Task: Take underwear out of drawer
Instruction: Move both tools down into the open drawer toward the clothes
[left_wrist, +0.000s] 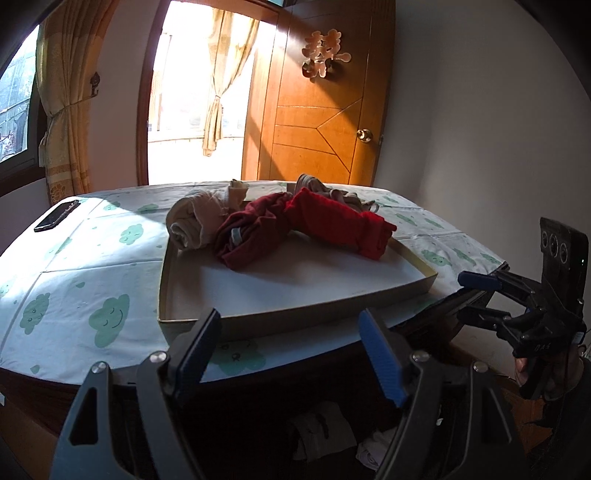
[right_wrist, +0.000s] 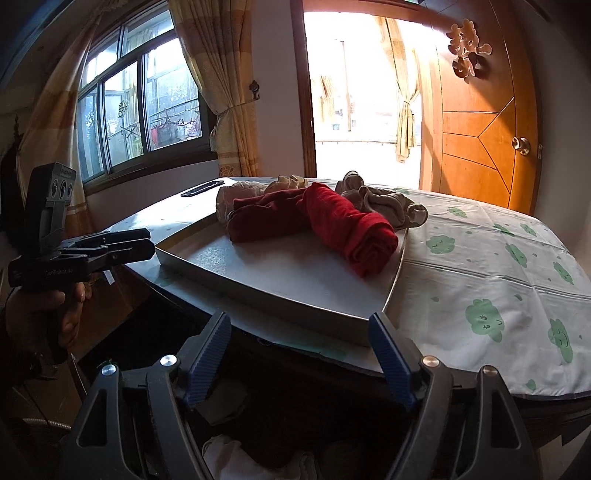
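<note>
Both my left hand-held gripper (left_wrist: 290, 349) and right hand-held gripper (right_wrist: 301, 354) are empty, jaws apart, above the dark drawer (right_wrist: 236, 435) holding pale underwear (right_wrist: 229, 456) just below.

The left gripper (left_wrist: 291, 334) and right gripper (right_wrist: 299, 338) are held side by side, tilted downward. Both jaws are spread wide with nothing between them.

Centre of the left wrist view: shallow tray (left_wrist: 413, 262) on the table (left_wrist: 92, 266), rolled underwear (left_wrist: 295, 225) piled at its far end. Upper left on the table: a phone (left_wrist: 56, 215). Behind: a door (left_wrist: 317, 122). Bottom, below the table edge: an open drawer (left_wrist: 332, 432) holding garments.
</note>
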